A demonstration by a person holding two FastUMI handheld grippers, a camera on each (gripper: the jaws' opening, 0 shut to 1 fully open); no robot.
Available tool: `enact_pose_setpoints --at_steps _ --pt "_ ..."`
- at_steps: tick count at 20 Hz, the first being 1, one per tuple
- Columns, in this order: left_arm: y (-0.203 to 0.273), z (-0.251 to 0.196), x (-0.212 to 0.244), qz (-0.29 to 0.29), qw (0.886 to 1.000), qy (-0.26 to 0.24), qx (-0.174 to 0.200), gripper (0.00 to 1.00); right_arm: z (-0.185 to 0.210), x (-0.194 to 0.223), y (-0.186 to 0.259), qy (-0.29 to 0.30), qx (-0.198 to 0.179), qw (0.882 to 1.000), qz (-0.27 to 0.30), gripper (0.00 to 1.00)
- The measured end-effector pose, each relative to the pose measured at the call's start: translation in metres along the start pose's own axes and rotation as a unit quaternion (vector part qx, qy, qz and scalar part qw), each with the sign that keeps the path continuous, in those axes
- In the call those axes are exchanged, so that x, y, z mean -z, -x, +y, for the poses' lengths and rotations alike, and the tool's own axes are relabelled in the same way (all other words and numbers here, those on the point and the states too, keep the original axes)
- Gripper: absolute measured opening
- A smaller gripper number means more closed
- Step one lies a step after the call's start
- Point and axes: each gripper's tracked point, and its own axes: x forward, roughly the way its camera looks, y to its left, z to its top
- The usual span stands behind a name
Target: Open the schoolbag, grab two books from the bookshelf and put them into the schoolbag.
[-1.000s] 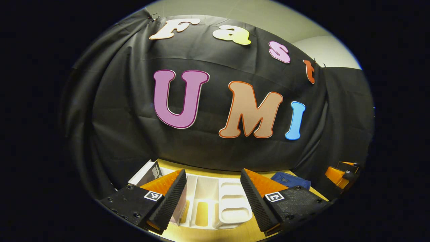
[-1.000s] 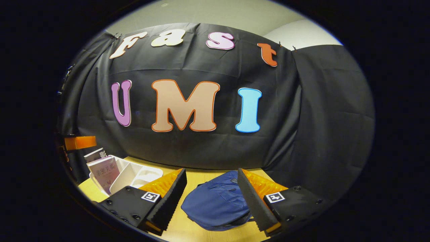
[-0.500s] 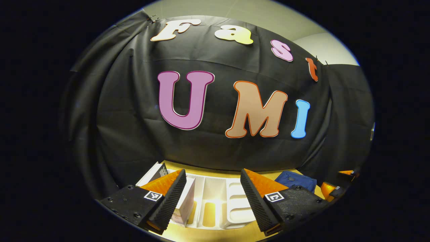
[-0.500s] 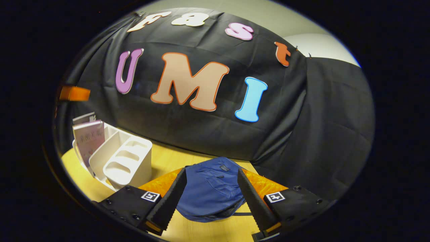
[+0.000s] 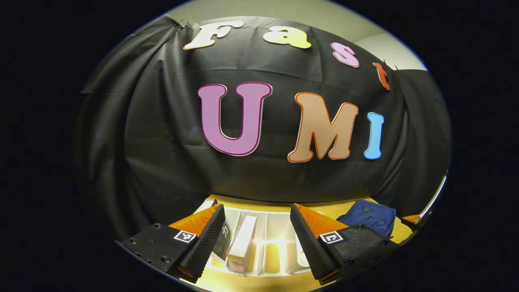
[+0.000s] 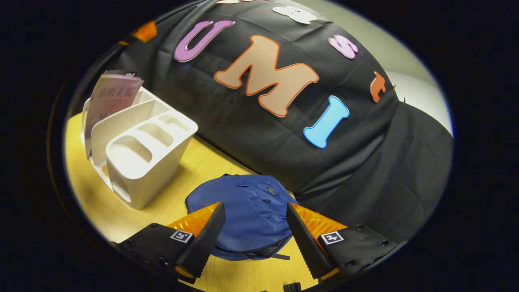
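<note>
Schoolbag, bookshelf and books on the table

The blue schoolbag [image 6: 247,221] lies flat and zipped shut near the black cloth. Well apart from it stands the white, slotted bookshelf [image 6: 140,152], holding a pink-covered book [image 6: 110,96] upright in its far slot; in the left gripper view a dark book [image 5: 224,240] stands just beside the pink one [image 5: 242,247].

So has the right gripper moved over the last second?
Yes. The right gripper has tipped down and closed in on the blue schoolbag, which now sits larger between its open fingers, while the white bookshelf has risen in the right gripper view.
</note>
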Motion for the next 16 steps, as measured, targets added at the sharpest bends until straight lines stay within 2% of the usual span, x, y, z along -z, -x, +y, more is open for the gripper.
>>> enact_pose_setpoints --at_steps 5,9,10,16 --pt "-0.004 0.015 0.001 0.003 1.0 -0.016 0.0 0.95 0.044 0.025 -0.008 0.067 -0.004 0.998 0.017 0.98" --pt "-0.011 0.027 0.01 0.012 1.0 -0.01 -0.001 0.92 0.073 0.05 -0.02 0.121 -0.003 0.992 0.034 0.99" --pt "-0.014 0.031 0.011 0.015 1.0 -0.01 -0.004 0.95 0.079 0.057 -0.024 0.126 -0.004 0.991 0.042 0.99" --pt "-0.021 0.051 0.018 0.025 1.0 -0.01 -0.014 0.95 0.095 0.082 -0.048 0.156 0.0 0.985 0.072 0.99"
